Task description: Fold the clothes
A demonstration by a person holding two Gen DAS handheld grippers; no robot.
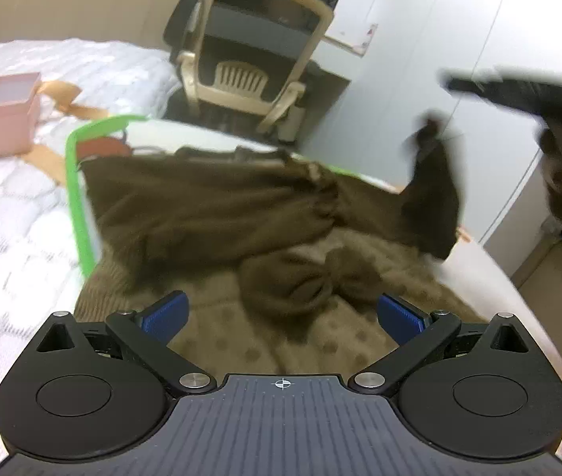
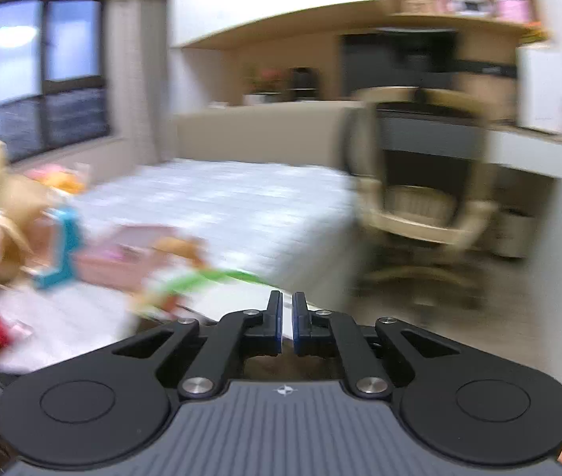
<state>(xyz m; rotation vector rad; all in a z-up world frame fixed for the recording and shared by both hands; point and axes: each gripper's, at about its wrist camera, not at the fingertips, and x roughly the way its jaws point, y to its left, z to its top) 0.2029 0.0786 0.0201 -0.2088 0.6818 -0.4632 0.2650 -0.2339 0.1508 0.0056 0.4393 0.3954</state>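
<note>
The brown garment (image 1: 209,206) lies crosswise ahead of the wide-spread left gripper (image 1: 281,313); the right gripper (image 1: 431,127), fingers nearly closed, lifts its far-right corner.

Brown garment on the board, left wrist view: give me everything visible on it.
The brown garment is dark, soft, fuzzy-looking fabric with a gathered waist or cuff near its middle. It lies crumpled across a green-edged board, overlapping a lighter dotted knit. Its right end is lifted off the surface, pinched by the right hand-held gripper. Motion-blurred.
</note>
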